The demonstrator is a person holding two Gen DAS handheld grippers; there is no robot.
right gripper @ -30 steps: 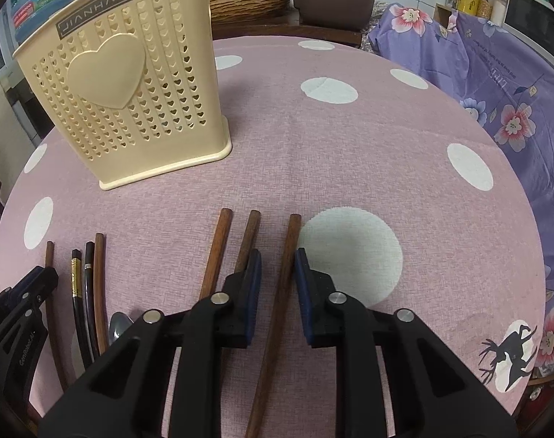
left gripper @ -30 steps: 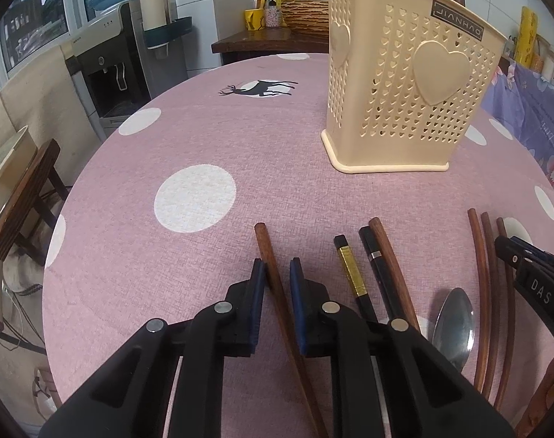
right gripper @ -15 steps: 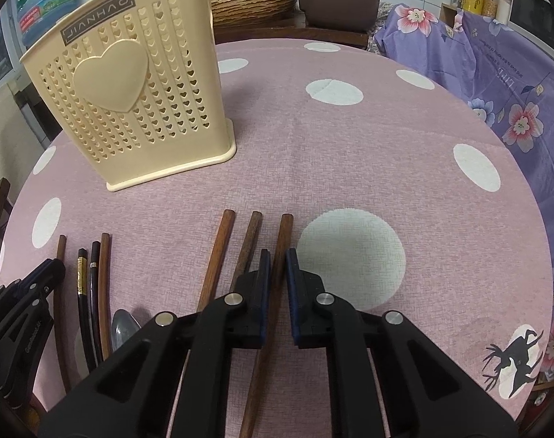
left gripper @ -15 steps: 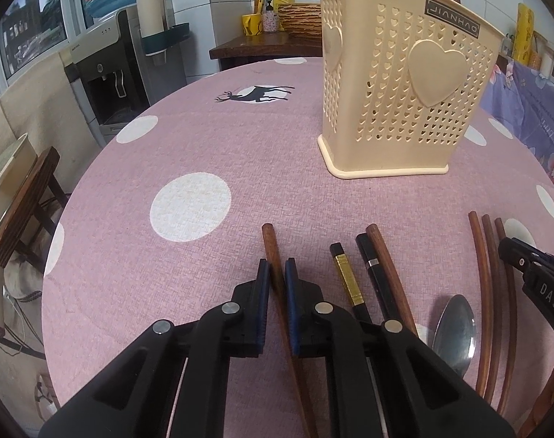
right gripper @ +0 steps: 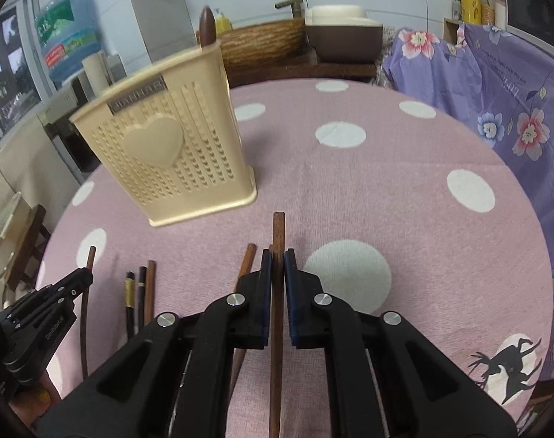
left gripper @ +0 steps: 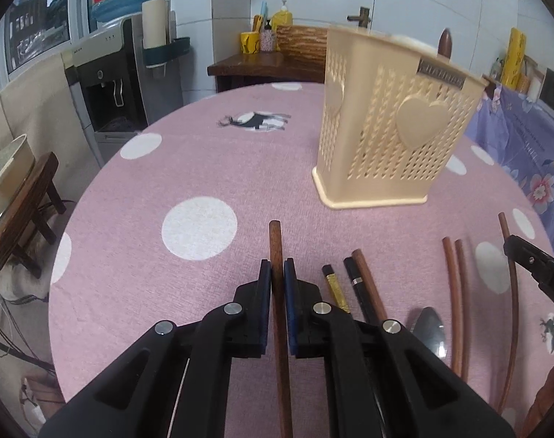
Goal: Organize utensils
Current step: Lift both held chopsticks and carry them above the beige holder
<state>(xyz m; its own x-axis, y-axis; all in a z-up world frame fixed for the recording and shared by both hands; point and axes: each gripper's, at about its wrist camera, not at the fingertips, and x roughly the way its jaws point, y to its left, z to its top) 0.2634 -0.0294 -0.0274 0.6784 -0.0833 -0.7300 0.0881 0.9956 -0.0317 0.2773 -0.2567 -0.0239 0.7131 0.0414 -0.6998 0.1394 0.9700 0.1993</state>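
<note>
Now | left tongs (left gripper: 277, 268) clench chopstick (left gripper: 275, 241) | right tongs (right gripper: 277, 257) clench another chopstick (right gripper: 278, 230) | holder (right gripper: 167, 153) label blurred, unreadable

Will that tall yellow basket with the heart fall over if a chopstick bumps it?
Probably not easily: the basket stands on a wide flared base. But it looks like thin, hole-filled plastic, so it is likely light and might slide or wobble on the tablecloth.
</note>
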